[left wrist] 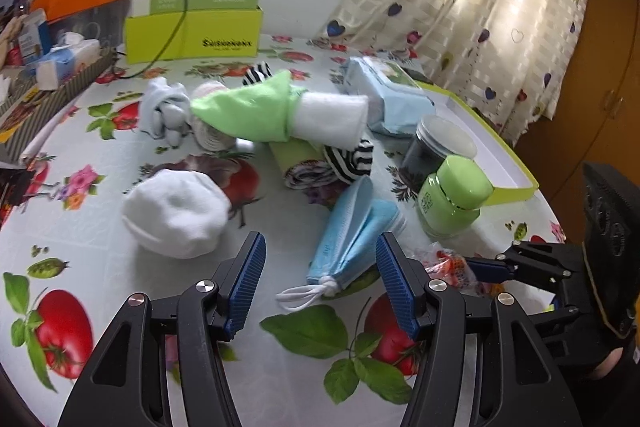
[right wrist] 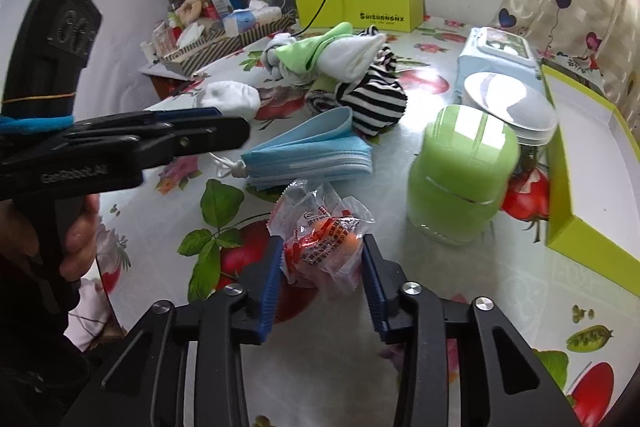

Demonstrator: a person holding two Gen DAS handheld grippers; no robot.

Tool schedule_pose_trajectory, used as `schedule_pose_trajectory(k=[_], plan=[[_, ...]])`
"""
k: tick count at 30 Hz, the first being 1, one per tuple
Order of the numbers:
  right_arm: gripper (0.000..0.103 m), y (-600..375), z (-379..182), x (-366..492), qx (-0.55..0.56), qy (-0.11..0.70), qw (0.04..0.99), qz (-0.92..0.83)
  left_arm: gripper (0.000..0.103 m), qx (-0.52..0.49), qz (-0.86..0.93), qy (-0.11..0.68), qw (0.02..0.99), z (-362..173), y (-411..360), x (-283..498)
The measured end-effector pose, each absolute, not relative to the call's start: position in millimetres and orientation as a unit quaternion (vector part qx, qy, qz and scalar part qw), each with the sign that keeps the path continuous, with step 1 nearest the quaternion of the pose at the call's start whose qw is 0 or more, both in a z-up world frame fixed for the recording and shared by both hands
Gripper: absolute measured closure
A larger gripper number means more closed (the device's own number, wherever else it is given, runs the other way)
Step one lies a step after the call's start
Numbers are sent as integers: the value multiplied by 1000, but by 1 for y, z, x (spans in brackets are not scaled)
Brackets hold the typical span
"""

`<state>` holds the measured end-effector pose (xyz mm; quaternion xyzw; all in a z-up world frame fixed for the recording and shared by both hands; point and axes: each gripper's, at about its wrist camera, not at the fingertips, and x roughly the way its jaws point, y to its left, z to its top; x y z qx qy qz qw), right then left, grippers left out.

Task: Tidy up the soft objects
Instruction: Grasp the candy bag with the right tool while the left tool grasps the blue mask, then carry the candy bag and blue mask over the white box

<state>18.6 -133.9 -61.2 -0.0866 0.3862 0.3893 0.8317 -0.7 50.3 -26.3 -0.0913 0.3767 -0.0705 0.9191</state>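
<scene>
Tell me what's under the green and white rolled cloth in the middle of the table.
The green and white rolled cloth lies across a striped black-and-white sock, a green-edged roll and a pale bundle. Whatever sits beneath its middle is covered.

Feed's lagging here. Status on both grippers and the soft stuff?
Left gripper open, empty, short of masks. Right gripper open, fingers either side of snack packet. Socks piled behind. Green jar beside packet.
</scene>
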Motion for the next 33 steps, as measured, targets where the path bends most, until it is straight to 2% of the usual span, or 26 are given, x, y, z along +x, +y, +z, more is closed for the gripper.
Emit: schedule_pose_trajectory(k=[14,15,16,19,22,33], plan=[[69,-156,-55,17,-68,375,838,390,45,-44,-92,409,907,-49,18,28],[69,-157,-55,18,-67,375,838,390,48,-42,-94,413,905,-50,16,28],[69,-158,-55,18,-65,375,839,390,60,-42,-99,415,903,-51,15,29],[69,-161,-56,18,-61,374,839,390,74,-36,-102,415,903,-51,12,28],[69,-164,-55,18,-57,373,840,390,78,-31,-107,412,904,-51,9,25],[69,-173,-39,11,-49,349,850,392,79,-54,-115,385,914,-30,11,6]])
